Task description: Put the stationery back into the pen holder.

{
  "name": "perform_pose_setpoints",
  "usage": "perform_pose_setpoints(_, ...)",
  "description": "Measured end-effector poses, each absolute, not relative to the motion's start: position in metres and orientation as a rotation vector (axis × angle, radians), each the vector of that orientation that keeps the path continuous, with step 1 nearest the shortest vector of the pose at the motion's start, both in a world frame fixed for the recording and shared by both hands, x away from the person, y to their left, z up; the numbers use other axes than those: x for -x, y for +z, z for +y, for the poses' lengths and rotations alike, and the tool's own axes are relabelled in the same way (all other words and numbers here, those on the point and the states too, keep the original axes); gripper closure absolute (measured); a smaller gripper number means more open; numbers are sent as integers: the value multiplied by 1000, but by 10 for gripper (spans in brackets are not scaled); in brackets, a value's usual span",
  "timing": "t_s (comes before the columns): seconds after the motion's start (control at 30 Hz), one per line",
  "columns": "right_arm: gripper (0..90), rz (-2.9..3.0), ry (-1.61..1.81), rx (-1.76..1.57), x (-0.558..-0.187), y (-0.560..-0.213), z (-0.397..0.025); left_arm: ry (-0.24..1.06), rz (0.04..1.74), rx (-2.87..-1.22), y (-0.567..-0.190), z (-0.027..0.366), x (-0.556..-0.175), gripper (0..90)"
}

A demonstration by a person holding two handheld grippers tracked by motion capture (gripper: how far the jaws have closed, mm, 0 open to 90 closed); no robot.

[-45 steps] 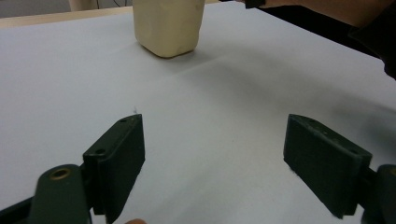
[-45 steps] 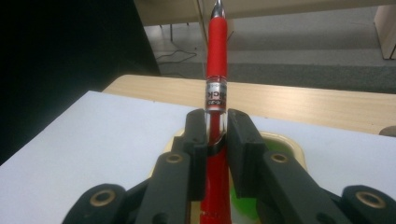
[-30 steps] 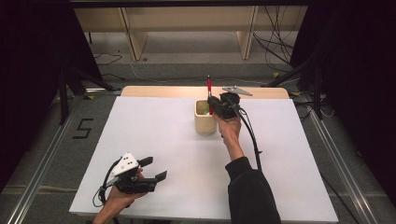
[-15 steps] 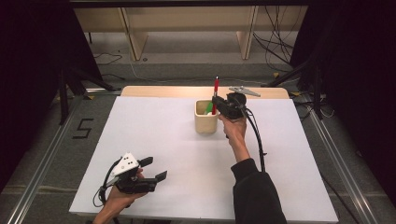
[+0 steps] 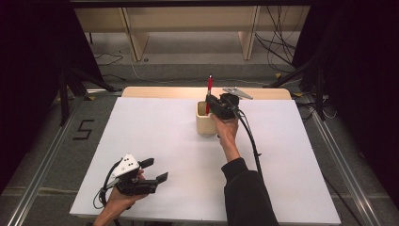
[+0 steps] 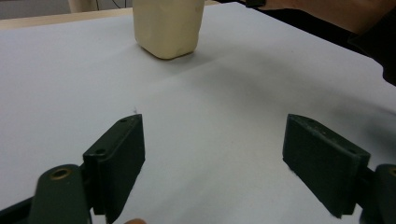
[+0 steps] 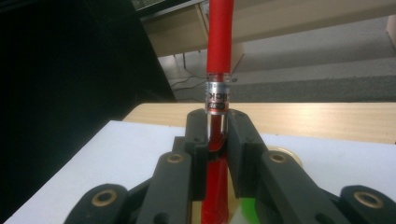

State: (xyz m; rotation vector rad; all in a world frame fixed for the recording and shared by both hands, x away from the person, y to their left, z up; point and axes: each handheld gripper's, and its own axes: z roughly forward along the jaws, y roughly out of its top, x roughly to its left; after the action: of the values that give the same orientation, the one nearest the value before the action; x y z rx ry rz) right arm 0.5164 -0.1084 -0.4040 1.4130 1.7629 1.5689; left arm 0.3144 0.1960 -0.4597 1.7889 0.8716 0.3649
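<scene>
The right hand-held gripper (image 5: 212, 104) grasps a red pen (image 5: 209, 88) upright between its clenched jaws, directly above the cream cup (image 5: 205, 123) that stands at the far middle of the white counter (image 5: 291, 165) — in the right gripper view the pen (image 7: 217, 93) rises straight up between the two black jaws, its silver band just above them. The left hand-held gripper (image 5: 154, 170) rests low at the near left, well apart from the cup — jaws spread wide, grasping nothing.
</scene>
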Motion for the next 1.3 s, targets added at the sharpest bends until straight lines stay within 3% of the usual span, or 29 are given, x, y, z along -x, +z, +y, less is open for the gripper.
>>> perform_pose_setpoints(0.43,773,1773,1517,-1432,-520,-412,-94,358,870,-1790,-459,196,-315,205)
perform_pose_setpoints(0.57,410,1784,1505,-1460,-518,-409,-95,357,868,-1794,-459,196,-315,204)
perform_pose_setpoints(0.63,356,1784,1523,-1462,-515,-405,-98,356,867,-1795,-459,196,-315,203)
perform_pose_setpoints(1.07,300,1862,1536,-1388,-495,-384,-118,353,878,-1790,-459,196,-315,203)
perform_pose_setpoints(1.3,285,2001,1551,-1310,-463,-388,-139,343,890,-1793,-460,196,-318,202)
